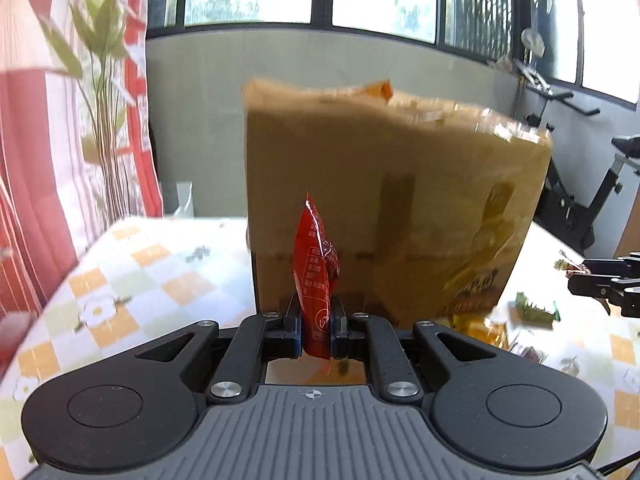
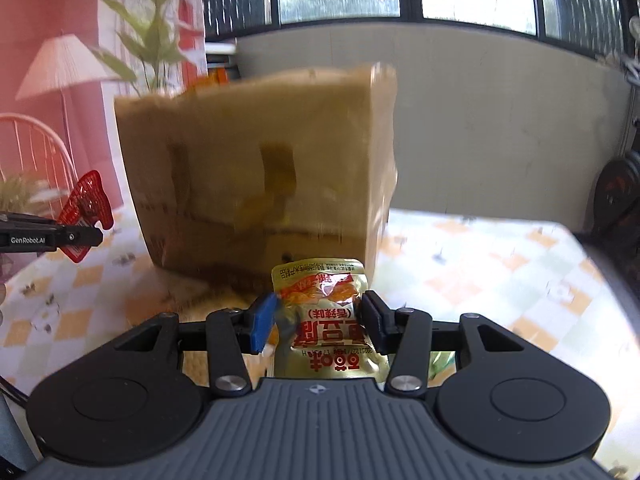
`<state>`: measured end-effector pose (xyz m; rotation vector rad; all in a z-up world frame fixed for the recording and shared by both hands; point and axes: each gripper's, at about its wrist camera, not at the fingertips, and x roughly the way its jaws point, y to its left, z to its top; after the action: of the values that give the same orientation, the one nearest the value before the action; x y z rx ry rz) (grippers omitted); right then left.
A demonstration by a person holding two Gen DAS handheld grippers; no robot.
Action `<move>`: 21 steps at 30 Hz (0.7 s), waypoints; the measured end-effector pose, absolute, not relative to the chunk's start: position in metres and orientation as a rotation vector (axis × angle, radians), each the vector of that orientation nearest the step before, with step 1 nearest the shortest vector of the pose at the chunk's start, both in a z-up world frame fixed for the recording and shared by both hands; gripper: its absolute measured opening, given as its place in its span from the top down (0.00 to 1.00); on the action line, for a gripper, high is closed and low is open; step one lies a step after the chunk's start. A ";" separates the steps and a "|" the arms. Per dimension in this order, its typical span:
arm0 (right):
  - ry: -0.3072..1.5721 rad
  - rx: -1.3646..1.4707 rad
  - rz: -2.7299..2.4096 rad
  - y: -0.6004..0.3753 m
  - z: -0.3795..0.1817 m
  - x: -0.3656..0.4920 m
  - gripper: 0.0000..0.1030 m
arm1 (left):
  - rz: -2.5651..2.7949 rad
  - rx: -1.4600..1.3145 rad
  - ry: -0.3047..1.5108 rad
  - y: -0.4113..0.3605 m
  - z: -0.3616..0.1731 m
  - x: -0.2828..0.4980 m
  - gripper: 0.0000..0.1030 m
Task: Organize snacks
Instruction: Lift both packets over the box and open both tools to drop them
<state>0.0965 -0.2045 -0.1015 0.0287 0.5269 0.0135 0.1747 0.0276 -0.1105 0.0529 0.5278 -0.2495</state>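
Note:
My left gripper (image 1: 316, 312) is shut on a red snack packet (image 1: 316, 252) that stands upright between its pads. A tall cardboard box (image 1: 400, 184) stands on the table just beyond it. In the right wrist view my right gripper (image 2: 319, 303) is closed on a gold snack packet (image 2: 332, 332), both pads pressing its sides, with the same box (image 2: 256, 168) right behind. The left gripper (image 2: 94, 234) with the red packet (image 2: 90, 196) shows at that view's left edge. The right gripper (image 1: 580, 280) shows at the left wrist view's right edge.
The table wears a checked floral cloth (image 2: 480, 280). Loose snack packets, one of them green (image 1: 536, 308), lie to the right of the box. A leafy plant (image 1: 100, 60) and a red curtain stand at the left, an exercise bike (image 1: 580, 200) at the right, windows behind.

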 end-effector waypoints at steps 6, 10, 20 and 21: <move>0.441 -0.007 0.026 -0.201 -0.062 0.091 0.53 | -0.275 0.061 0.452 0.020 -0.081 0.170 0.88; 0.386 -0.042 0.044 -0.198 -0.035 0.092 0.53 | -0.286 0.064 0.402 0.016 -0.061 0.169 0.88; 0.297 -0.115 0.106 -0.189 0.014 0.134 0.53 | -0.311 0.072 0.304 0.006 -0.010 0.184 0.88; 0.293 -0.123 0.110 -0.188 0.017 0.142 0.53 | -0.313 0.071 0.297 0.004 -0.004 0.188 0.88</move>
<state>0.1416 -0.1879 0.0171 -0.1226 0.2930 0.1105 0.1885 0.0041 -0.0044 0.0708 0.2968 -0.3129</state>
